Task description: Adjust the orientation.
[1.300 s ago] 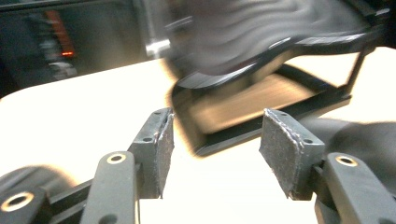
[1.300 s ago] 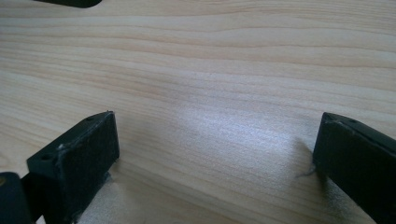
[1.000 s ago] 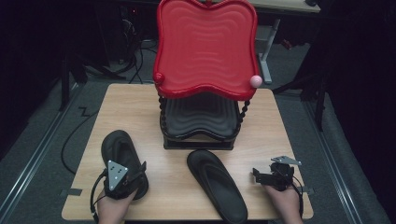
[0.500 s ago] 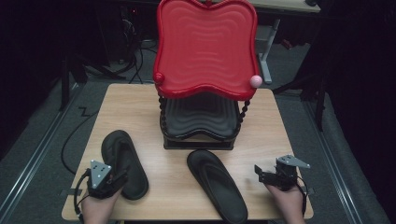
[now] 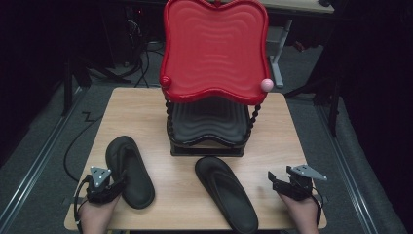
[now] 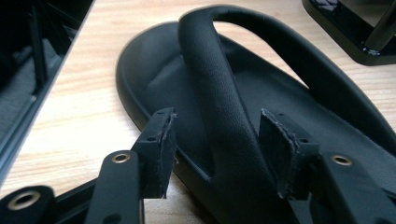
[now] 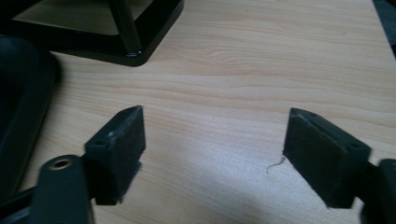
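High view: left claw (image 5: 118, 181) sits at the near-left corner of the counter (image 5: 292, 136), its tips at the heel-side edge of the left sandal (image 5: 129, 170). Right claw (image 5: 272, 181) is at the near-right edge over bare wood, well apart from the right sandal (image 5: 225, 192), which lies diagonally in the middle, just in front of the two-tier rack (image 5: 209, 131) with its red top tray (image 5: 214, 48) and black lower tray.

Left gripper view: jaws apart, straddling the sandal's strap (image 6: 219, 116). They've just been closing, with the strap between them, but there's a visible gap on both sides and the pads aren't pressing on it yet. The left fingertip (image 6: 161, 149) is down near the sole's rim.

Right gripper view: jaws apart with nothing between them, just wood; they've also been narrowing. Edge of the right sandal (image 7: 18, 116) is at far left, and a corner of the rack base (image 7: 140, 42) is at top.

Risks, as I read it:
- The strap is soft and rounded, so if the claw closes low near the anchor it could pinch the sole edge too, and the sandal would tilt or twist on lifting.
- An off-centre grip would let the sandal swing and could clip the rack posts on the way to the tray.
- The left sandal is near the counter edge, so a nudge instead of a clean grip could push it off.
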`<control>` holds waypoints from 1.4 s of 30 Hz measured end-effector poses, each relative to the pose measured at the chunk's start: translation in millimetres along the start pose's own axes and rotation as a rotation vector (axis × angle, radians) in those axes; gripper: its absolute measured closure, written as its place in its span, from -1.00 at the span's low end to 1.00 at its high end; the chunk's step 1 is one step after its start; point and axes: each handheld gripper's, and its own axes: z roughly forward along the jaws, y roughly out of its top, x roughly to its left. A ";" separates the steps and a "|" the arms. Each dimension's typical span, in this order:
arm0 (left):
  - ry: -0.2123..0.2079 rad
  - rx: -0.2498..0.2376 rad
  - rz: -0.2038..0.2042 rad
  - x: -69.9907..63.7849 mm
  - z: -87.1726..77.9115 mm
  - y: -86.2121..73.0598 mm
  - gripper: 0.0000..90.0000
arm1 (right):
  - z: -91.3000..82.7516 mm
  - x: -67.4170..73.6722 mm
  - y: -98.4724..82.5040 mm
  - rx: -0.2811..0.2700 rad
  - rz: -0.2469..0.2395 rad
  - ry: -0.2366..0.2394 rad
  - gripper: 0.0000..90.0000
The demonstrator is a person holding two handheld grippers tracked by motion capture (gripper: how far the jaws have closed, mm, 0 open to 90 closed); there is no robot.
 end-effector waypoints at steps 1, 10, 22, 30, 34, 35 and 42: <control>-0.014 0.013 -0.005 2.0 -1.0 1.3 0.13 | -0.2 -0.2 -0.4 -0.002 0.002 0.006 -0.46; -0.018 0.002 0.002 5.3 -10.4 2.7 0.63 | -0.2 -3.5 -3.3 0.004 0.019 0.014 -0.39; -0.062 -0.028 0.093 -18.0 -16.8 -7.5 0.36 | 7.3 3.4 2.9 -0.014 -0.012 0.025 -0.34; -0.029 -0.018 0.101 -16.3 -12.6 -7.5 0.65 | 8.8 5.1 1.3 -0.008 -0.015 0.028 -0.34; -0.017 -0.052 0.078 -15.4 -14.7 -2.9 0.68 | 7.2 3.7 -0.5 -0.006 -0.006 0.025 -0.33; -0.011 -0.073 0.075 -15.5 -16.2 -1.3 0.69 | 6.3 2.0 -1.9 -0.006 0.003 0.022 -0.33; 0.004 -0.201 0.067 -19.1 -26.9 6.7 0.72 | 3.9 -0.4 -5.8 -0.002 0.018 0.016 -0.32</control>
